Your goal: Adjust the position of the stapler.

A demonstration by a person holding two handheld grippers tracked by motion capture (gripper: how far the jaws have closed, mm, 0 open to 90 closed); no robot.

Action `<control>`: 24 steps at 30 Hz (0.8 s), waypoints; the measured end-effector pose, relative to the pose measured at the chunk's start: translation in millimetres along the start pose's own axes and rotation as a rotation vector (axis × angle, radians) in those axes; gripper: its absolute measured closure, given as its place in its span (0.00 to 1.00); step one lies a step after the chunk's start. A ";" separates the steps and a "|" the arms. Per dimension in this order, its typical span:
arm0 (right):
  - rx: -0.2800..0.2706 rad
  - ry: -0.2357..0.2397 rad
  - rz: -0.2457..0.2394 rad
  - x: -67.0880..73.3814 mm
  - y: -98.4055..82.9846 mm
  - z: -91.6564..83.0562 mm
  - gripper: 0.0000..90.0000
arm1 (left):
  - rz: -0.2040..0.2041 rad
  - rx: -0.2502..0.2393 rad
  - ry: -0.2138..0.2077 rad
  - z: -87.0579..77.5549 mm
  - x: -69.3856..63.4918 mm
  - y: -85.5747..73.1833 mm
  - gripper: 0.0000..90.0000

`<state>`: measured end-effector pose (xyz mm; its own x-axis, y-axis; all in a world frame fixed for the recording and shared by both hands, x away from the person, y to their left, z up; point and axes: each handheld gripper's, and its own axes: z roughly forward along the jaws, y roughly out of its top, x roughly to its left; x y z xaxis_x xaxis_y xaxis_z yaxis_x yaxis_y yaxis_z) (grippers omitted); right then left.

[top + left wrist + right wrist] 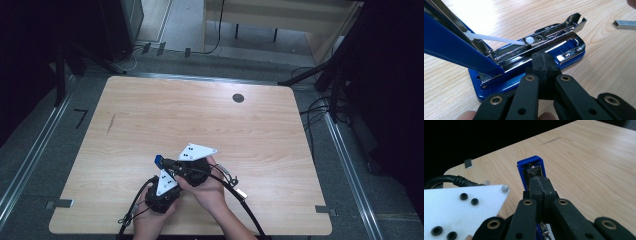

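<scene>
A blue stapler (529, 75) lies on the wooden table with its blue lid (454, 47) swung up, which bares the metal magazine (541, 40) and a white pusher rod. My left gripper (544, 62) is shut with nothing between the pads; its tips sit right over the stapler's base beside the magazine. My right gripper (540, 185) is shut too, its tips lying along the top of the raised lid (530, 165). In the high view both grippers, left (169, 176) and right (172, 163), crowd over the stapler (159, 160) near the table's front.
A strip of staples (624, 24) lies on the table to the right of the hands (241, 192). A round cable hole (238, 98) sits at the table's far right. The left gripper's white plate (456, 207) lies close beside my right gripper. Cables trail off the front edge.
</scene>
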<state>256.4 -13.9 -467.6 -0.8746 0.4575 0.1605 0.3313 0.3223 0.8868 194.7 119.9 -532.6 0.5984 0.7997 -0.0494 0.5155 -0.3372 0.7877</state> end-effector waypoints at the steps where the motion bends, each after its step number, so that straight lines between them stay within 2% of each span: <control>1: 0.007 0.003 0.001 -0.6 -0.3 0.8 1.00 | 0.000 0.000 0.000 0.0 -0.1 0.0 1.00; 9: 0.040 0.027 0.014 -4.4 -3.7 10.4 1.00 | -0.002 -0.001 0.000 0.0 -0.1 0.0 1.00; 19: 0.066 0.032 -0.004 -5.4 -5.5 16.8 1.00 | 0.005 -0.002 0.006 0.1 -0.8 -0.2 1.00; 24: 0.072 0.046 0.022 -8.1 -8.3 22.8 1.00 | 0.007 0.001 0.004 -0.1 -0.5 -0.1 1.00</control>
<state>268.8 -1.3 -486.2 -0.8817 0.4268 0.2012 0.3740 0.3722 0.8495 194.3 119.6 -532.6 0.5997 0.7991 -0.0413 0.5119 -0.3434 0.7875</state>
